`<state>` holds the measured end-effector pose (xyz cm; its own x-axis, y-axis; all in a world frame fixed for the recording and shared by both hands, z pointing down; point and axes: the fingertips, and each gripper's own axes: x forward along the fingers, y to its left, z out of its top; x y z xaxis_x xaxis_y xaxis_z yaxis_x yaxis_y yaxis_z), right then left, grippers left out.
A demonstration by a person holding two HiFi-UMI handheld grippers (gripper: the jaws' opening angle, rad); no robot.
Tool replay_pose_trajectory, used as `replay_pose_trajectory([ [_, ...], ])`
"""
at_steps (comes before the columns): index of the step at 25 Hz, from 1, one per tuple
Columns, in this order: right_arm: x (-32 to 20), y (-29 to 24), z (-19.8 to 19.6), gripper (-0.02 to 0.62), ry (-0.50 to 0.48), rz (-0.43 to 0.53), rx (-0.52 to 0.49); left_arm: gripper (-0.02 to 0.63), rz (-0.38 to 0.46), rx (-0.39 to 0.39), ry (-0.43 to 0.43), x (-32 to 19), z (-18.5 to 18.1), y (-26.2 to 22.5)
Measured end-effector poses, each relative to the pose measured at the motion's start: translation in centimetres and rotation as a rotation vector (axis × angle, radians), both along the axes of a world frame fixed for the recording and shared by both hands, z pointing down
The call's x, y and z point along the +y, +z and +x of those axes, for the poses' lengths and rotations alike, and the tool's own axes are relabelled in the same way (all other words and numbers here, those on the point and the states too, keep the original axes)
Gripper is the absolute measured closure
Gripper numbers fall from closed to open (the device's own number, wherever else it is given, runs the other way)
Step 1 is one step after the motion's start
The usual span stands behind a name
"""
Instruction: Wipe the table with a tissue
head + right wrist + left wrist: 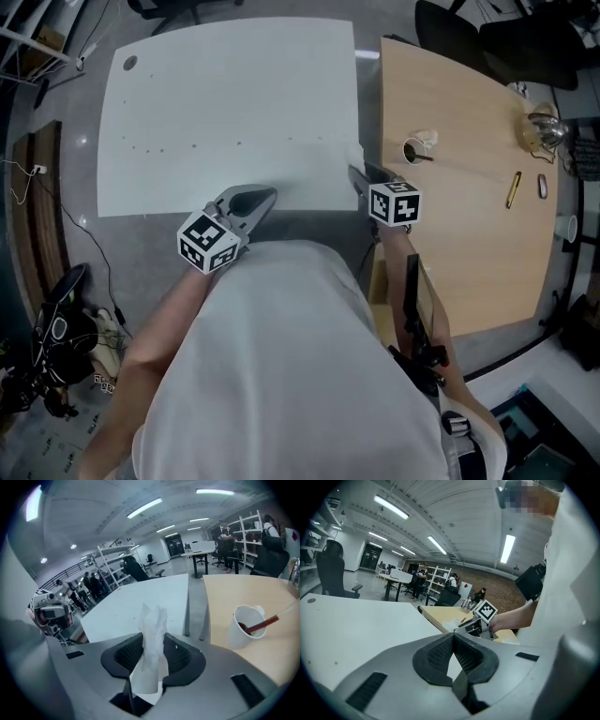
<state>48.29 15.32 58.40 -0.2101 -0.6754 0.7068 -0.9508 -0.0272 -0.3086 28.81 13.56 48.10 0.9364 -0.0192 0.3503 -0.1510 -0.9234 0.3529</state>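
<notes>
White fabric nearest: the person's shirt [281, 375] fills the lower part of the head view.

Just beyond it, the left hand-held gripper [264, 197] sits at the near edge of the white bench [225, 103], with its tips over the bench top. Its jaws are together at the tips and nothing is between them.

The right hand-held gripper [153, 638] is at the near right corner of the same bench, beside the gap to the wooden bench [469, 234]. Its jaws are narrowed onto the tissue [153, 618]. The tissue is clamped between the pads and sticks out past them as a twisted white wad. I cannot tell whether the tissue touches the bench top.

The white bench top is bare apart from a row of small dark specks [150, 148] across its middle.

On the wooden bench, near the right hand-held gripper, stands a white paper cup [243, 626] holding dark liquid and a stick. Further along lie a yellow pen [514, 188] and a clear glass object [546, 131] at the far edge.

Farthest back are shelving racks [110, 562], office chairs [329, 571] and ceiling strip lights [392, 506].
</notes>
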Motion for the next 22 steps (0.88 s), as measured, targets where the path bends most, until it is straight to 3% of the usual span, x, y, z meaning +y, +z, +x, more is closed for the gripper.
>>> replay_pose_trajectory([
  [6, -2.7, 2.4, 2.2, 0.449, 0.023, -0.078, 0.082, 0.600, -0.004, 0.002, -0.009, -2.2, -3.2, -0.1],
  [9, -4.3, 2.8, 3.7, 0.450, 0.026, -0.100, 0.167, 0.600, -0.031, 0.001, -0.059, -3.7, -5.2, 0.5],
  [15, -6.2, 4.7, 4.7, 0.451, -0.045, -0.214, 0.399, 0.600, -0.072, 0.005, -0.107, -5.7, -7.3, 1.5],
  [22, -5.9, 5.8, 5.0, 0.461, -0.137, -0.316, 0.543, 0.600, -0.092, 0.007, -0.119, -7.3, -8.7, 2.0],
])
